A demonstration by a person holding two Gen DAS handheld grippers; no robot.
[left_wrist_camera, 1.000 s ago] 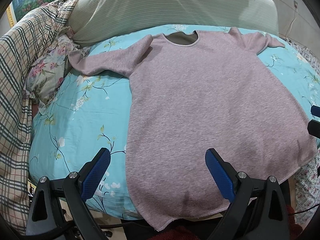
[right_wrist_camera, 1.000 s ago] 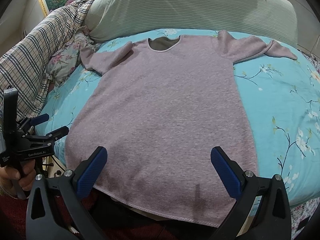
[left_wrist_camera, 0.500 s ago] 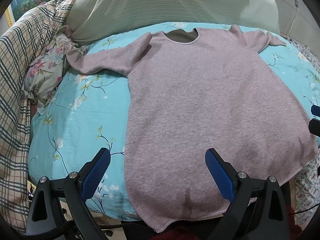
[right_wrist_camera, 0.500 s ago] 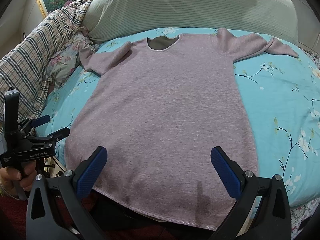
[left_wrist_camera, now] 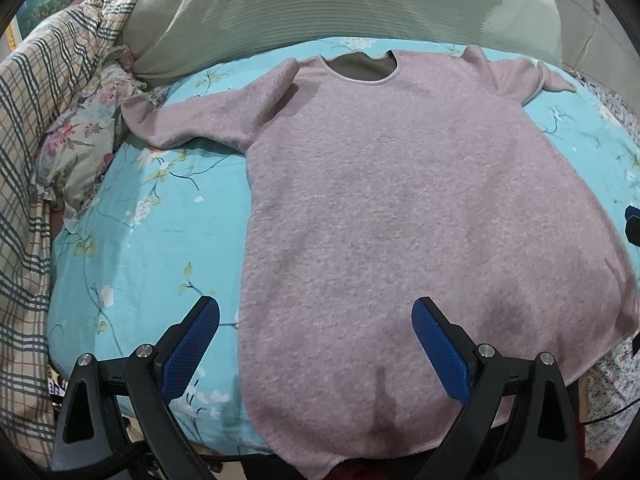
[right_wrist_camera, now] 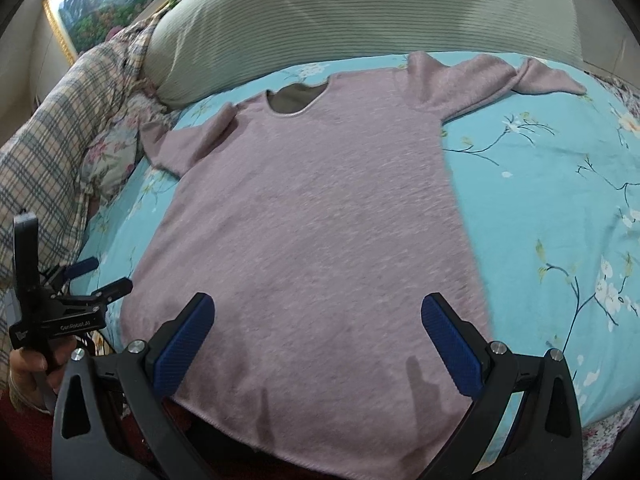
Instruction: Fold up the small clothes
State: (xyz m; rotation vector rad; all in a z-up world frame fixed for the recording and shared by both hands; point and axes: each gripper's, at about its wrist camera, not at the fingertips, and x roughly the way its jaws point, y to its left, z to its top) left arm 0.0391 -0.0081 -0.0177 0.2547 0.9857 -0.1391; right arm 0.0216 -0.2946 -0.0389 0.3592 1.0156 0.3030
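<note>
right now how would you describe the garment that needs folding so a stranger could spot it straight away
Start at the turquoise floral bedsheet below the long ribbed grey-green bolster. Spread flat across it, neck hole toward the bolster and hem at the near edge, lies the mauve knit top. It is the only plain, unpatterned fabric there, unlike the plaid blanket and floral pillow beside it.

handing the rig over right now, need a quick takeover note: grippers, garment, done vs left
Left gripper: open, empty, hovering over the near hem.
Right gripper: open, empty, over the hem as well.
Pink top: spread flat, front up, on the floral blue sheet, neckline toward the striped pillow, both sleeves out to the sides, hem hanging slightly over the near bed edge.
Done: garment laid out.
Left: every fold; no crease made yet. Probably start with the sleeves, then the body.
</note>
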